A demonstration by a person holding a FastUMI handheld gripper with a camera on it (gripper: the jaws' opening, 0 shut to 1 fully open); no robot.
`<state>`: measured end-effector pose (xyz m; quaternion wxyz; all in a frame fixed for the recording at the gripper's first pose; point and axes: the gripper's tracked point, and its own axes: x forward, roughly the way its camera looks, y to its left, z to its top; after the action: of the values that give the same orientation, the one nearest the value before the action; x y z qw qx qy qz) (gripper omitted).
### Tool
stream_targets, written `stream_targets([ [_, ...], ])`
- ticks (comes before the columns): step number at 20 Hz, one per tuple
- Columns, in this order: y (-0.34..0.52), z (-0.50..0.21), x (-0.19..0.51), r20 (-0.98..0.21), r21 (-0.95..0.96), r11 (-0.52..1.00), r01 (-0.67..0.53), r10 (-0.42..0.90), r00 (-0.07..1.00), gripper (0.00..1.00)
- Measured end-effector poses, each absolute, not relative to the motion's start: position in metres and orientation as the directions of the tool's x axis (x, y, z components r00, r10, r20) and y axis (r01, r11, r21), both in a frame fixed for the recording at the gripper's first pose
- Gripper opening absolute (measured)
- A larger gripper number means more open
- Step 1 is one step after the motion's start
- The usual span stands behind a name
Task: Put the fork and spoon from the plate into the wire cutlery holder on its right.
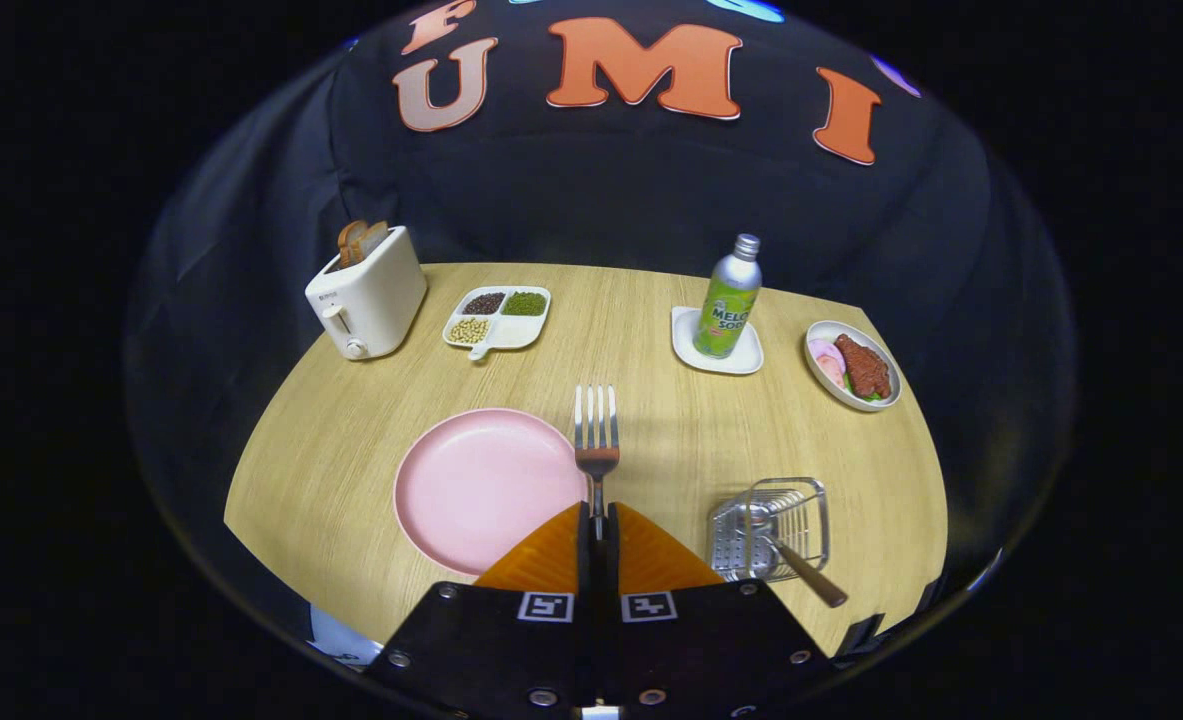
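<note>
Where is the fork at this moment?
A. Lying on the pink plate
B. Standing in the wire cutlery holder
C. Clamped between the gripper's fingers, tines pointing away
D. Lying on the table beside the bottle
C: the fork sticks out from the closed gripper, above the table beside the bare pink plate.

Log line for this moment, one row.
gripper: shut on fork | fork: lifted, tines ahead | spoon: in holder | plate: bare

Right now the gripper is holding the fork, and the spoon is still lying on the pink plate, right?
Not quite. In the gripper view the gripper does hold the fork, but the spoon already sits in the wire cutlery holder; the pink plate is empty.
</note>
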<state>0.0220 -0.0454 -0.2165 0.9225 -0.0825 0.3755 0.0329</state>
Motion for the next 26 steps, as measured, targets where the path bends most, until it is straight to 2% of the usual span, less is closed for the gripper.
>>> stream_targets([
  [11, -0.158, -0.212, -0.011, -0.800, -0.191, 0.975, -0.112, -0.088, 0.593, 0.03],
  [26, -0.182, -0.250, -0.012, -0.951, -0.175, 0.967, -0.185, -0.117, 0.286, 0.03],
])
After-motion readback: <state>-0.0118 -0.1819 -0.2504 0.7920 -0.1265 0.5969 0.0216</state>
